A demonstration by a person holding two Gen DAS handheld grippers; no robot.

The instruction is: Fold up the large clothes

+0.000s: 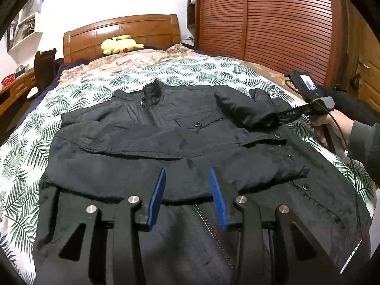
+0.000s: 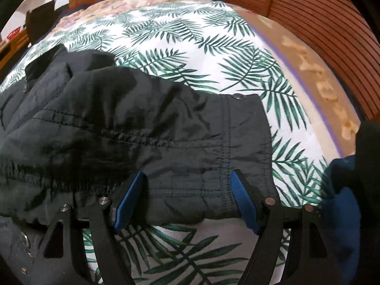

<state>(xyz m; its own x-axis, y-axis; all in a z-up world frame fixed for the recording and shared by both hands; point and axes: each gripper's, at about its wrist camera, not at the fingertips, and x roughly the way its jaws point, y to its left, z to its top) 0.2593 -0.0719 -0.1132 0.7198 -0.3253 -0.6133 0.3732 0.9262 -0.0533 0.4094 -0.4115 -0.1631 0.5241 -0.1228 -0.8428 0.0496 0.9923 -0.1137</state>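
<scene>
Left wrist view: black padded nylon jacket (image 1: 166,142) centre frame, on leaf-print bedspread (image 1: 23,166).
Left gripper (image 1: 187,197): wide, empty, above hem.
Right gripper (image 2: 187,197): wide around sleeve cuff (image 2: 213,154), centre frame.
Handling: soft, bulky, slippery; pinch cuff seam.

Black padded zip-front jacket (image 1: 166,142) cut off at six o'clock. Small camera screen (image 1: 308,83) at three o'clock too tiny to read. Beige patterned blanket edge (image 2: 320,71) blurred at two o'clock.

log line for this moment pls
jacket flat on bed | left tool open above hem | right tool open around sleeve cuff
</scene>
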